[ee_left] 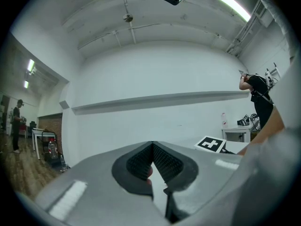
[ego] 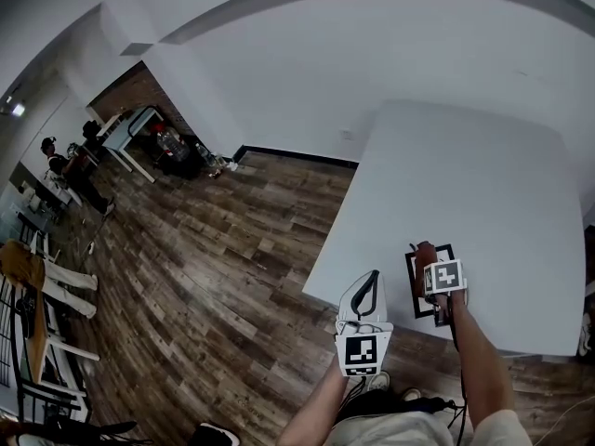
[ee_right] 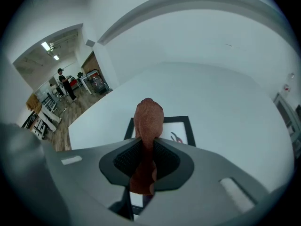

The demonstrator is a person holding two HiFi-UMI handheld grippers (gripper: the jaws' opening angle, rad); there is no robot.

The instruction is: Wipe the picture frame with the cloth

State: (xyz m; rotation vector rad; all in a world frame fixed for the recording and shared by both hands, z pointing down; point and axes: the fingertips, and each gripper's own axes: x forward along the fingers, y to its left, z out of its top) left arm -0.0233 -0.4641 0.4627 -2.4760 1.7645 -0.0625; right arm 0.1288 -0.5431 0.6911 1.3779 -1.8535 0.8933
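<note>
My right gripper (ee_right: 146, 142) has its fingers clamped on the cloth (ee_right: 148, 117), a reddish-brown bunch that pokes out past the fingertips in a rounded lump and also hangs back between the dark ridged pads. Just beyond the cloth lies the picture frame (ee_right: 183, 126), flat on the white table (ee_right: 225, 93), with a black border, a white sheet and a small dark mark showing on it. The cloth overlaps the frame's near left part, but I cannot tell whether it touches the surface. From the head view, the right gripper (ego: 428, 256) sits over the frame (ego: 410, 282), which lies close to the near edge of the table (ego: 465, 184). My left gripper (ego: 372, 279) hangs to the left of the frame, at the table's near corner above the wooden floor (ego: 214, 277). Its own view looks toward a white wall, and there the left gripper (ee_left: 153, 146) shows its fingers pressed together at the tips with nothing held between them.
</note>
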